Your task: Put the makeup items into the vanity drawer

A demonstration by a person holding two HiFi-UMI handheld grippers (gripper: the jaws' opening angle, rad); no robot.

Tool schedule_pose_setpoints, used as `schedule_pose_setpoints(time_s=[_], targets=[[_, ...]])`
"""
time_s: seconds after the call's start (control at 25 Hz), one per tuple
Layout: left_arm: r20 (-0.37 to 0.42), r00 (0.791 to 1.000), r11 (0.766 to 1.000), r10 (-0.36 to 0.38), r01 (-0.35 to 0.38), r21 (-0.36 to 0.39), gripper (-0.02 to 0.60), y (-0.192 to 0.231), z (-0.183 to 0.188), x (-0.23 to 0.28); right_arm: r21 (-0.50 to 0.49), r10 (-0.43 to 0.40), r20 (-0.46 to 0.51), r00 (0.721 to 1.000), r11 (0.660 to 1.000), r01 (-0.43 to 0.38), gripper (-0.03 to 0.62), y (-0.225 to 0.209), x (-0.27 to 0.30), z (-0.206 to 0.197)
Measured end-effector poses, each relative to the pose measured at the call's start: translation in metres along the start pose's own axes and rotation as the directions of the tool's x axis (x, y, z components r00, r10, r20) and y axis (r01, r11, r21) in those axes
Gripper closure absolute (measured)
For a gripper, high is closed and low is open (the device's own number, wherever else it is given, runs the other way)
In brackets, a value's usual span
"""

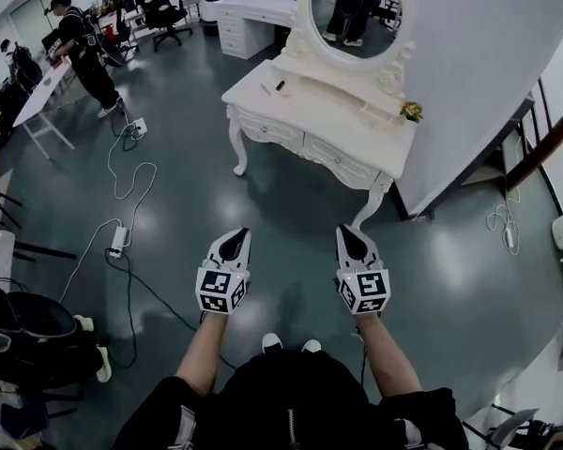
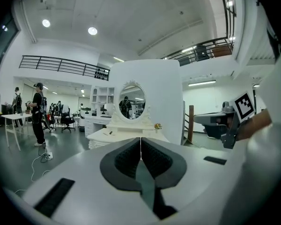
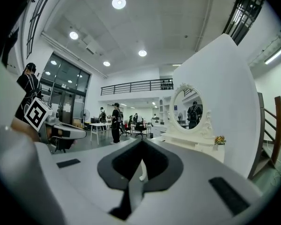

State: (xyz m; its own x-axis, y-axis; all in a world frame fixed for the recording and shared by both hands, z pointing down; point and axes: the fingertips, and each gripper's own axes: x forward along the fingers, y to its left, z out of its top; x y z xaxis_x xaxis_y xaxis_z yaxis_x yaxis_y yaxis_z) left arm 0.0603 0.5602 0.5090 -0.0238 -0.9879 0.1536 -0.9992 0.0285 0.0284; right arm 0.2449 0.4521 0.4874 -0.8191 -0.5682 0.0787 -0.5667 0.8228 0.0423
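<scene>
Holding left tool [image 1: 236, 235] and right tool [image 1: 345, 232] clenched, both empty, side by side. Worktop [image 1: 347, 120] standing well ahead, slightly right, so right tool sitting nearer. Drawer [image 1: 341, 162] facing me. Makeup items [image 1: 280, 86] lying beyond, at far-left end.

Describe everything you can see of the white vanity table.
The vanity table is white, seemingly painted wood, with curved carved legs and front drawers that look shut. An oval mirror in an ornate frame stands upright at its back. A small dark item lies on the top, a little flower posy at one corner. It stands on the dark floor beside a white partition.
</scene>
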Motion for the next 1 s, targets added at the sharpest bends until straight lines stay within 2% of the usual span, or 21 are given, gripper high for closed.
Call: schedule_pose_setpoints(time_s=[0.64,1.0], targets=[[-0.015,0.999,0.999,-0.041,0.041,-0.009,0.558,0.045,-0.013,0.01,0.057,-0.033,-0.016,0.999,0.998,0.034,0.588,0.025,0.035,-0.013],[-0.031,0.999,0.999,-0.044,0.044,-0.01,0.558,0.065,-0.013,0.045,0.084,-0.023,-0.029,0.999,0.996,0.026,0.588,0.009,0.076,-0.021]])
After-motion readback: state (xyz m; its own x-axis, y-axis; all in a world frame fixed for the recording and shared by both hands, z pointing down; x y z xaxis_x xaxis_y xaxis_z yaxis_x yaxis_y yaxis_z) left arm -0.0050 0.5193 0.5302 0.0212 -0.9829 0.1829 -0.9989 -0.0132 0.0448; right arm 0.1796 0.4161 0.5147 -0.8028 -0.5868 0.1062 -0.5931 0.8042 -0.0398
